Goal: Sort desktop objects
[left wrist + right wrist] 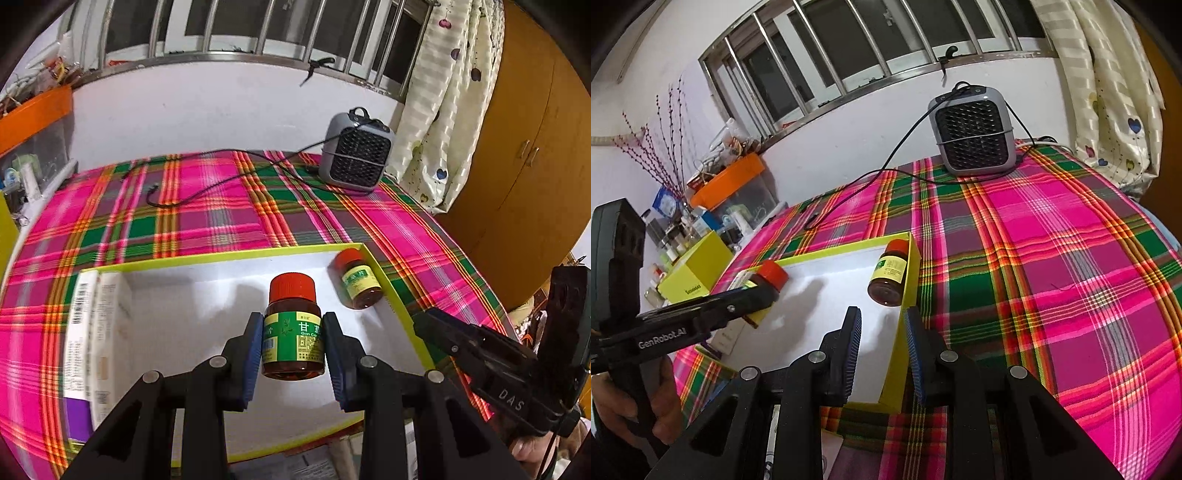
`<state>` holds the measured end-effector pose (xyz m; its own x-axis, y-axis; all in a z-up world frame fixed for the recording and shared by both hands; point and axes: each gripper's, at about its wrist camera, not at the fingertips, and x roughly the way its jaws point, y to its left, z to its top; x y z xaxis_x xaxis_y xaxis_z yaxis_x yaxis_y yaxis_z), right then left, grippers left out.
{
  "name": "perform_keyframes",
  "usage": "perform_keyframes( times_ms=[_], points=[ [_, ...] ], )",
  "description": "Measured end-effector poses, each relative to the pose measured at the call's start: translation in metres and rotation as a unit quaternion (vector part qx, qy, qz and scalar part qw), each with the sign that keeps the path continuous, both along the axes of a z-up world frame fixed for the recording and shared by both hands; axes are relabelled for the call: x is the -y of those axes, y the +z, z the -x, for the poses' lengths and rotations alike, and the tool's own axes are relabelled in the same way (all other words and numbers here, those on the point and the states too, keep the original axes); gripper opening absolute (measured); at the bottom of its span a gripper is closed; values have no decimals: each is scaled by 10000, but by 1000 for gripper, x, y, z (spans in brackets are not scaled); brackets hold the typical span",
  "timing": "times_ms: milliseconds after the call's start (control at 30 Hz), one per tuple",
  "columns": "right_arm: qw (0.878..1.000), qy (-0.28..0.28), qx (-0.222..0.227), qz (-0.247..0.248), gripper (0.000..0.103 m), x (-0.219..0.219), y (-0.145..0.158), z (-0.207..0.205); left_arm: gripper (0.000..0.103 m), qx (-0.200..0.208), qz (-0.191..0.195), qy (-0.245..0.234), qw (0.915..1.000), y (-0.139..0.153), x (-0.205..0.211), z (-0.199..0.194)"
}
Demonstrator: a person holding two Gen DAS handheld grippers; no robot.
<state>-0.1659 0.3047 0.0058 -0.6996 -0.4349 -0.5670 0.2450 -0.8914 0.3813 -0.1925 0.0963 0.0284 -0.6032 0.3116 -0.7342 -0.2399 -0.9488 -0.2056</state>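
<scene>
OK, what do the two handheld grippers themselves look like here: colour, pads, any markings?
Both are matte black plastic with angular linked arms joined by round silver pivot pins. The left gripper and the right gripper carry ribbed blue pads on their fingers. Seen from the side, the left one reads "GenRobot.AI" in white; the right one shows "DAS". Each has a black pistol-style handle.

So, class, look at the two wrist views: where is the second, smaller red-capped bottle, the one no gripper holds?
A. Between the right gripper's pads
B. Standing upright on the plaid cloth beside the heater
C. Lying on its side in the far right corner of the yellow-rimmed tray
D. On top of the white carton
C: the smaller bottle lies tipped over against the tray wall in its far right corner, while the left gripper holds the other bottle.
</scene>
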Motion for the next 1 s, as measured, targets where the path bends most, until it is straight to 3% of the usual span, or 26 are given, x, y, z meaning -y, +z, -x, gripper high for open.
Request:
perform_keyframes(
  times_ms=[633,900,1000],
  points=[
    [9992,-111,192,335,27,-12,-7,4,33,932,-172,-67,9955,-27,-31,51],
    [9990,-110,238,374,27,-12,-9,4,33,938,-438,53,9946,-28,-39,71],
    [9987,-118,254,433,27,-13,-10,5,33,975,-701,129,9927,-29,-37,77]
  ],
)
